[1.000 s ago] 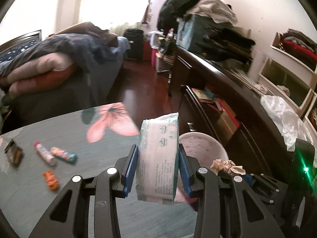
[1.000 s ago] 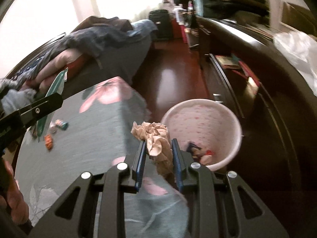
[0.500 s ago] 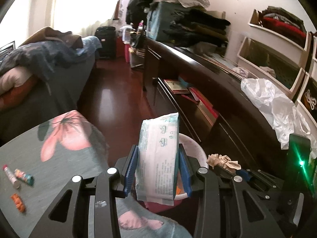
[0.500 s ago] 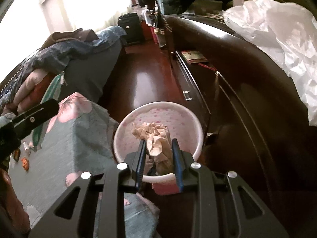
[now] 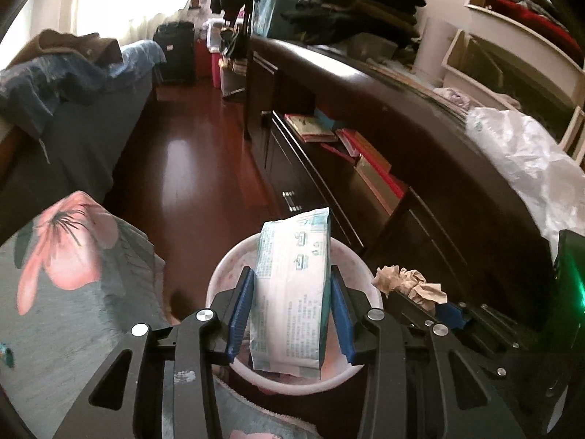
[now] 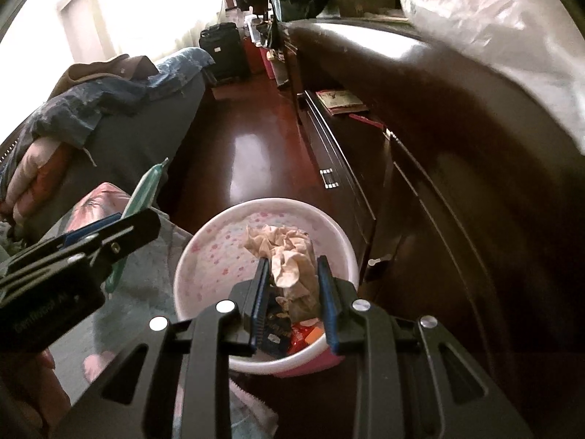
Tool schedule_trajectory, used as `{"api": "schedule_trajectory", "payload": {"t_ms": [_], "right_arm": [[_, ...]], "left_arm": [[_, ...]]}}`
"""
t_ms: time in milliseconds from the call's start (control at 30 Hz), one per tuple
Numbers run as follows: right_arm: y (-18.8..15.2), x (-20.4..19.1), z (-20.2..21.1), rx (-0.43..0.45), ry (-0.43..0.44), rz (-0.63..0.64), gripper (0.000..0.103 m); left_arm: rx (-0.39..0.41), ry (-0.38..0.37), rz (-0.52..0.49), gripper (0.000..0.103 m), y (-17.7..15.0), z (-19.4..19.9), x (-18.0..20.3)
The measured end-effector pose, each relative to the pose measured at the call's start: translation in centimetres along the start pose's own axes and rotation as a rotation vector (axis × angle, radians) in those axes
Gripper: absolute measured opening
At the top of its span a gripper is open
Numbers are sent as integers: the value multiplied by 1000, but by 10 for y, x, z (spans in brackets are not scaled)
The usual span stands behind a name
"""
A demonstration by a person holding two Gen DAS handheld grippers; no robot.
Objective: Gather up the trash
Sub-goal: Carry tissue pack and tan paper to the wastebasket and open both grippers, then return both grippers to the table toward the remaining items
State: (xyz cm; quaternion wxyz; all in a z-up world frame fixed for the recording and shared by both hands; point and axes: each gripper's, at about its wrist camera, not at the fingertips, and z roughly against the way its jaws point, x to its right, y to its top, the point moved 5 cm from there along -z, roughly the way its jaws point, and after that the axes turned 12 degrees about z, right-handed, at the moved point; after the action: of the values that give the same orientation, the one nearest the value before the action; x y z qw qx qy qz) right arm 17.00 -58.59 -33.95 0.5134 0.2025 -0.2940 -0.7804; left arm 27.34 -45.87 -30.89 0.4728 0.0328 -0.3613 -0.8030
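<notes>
Left gripper [image 5: 290, 311]: over the bin, its fingers easing apart with the wipes pack [image 5: 292, 292] standing upright between them; the blue pads still sit against the pack's sides.
Right gripper [image 6: 294, 296]: fingers clamped on a crumpled tissue [image 6: 289, 259], held above the bin's opening.
Bin [image 6: 204, 252]: round, white with small pink flowers, on the dark red wooden floor just beside the cloth-covered surface [image 5: 55, 311]; wrappers lie in its bottom, dark and orange-red.
Wipes pack: pale with green edges and small print, its lower end hanging over the bin's mouth.
Tissue: beige, bunched, sticking out above the fingertips.
Surface: grey-green cloth with large pink flowers, at the left of both views.
Cabinet [image 5: 420, 168]: long, dark wood, right of the bin, books on its open shelf, a white plastic bag [image 5: 530, 168] on top.
Bed [image 5: 73, 128]: across the floor, piled with blankets.
</notes>
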Motion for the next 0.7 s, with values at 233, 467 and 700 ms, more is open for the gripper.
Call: {"api": "schedule_trajectory", "payload": {"t_ms": [233,467,700], "right_arm": [[-2,0,-33,-35,-22,-1,36],[-2,-1,-47,-41,-41,5,55],[-2,-6,-44,-41,-53,23,67]], "left_arm": [[-19,35,26,54,3,-21,-12],[24,35,76,76,14,-14,-25],[46,27,82,79,18,0,-25]]}}
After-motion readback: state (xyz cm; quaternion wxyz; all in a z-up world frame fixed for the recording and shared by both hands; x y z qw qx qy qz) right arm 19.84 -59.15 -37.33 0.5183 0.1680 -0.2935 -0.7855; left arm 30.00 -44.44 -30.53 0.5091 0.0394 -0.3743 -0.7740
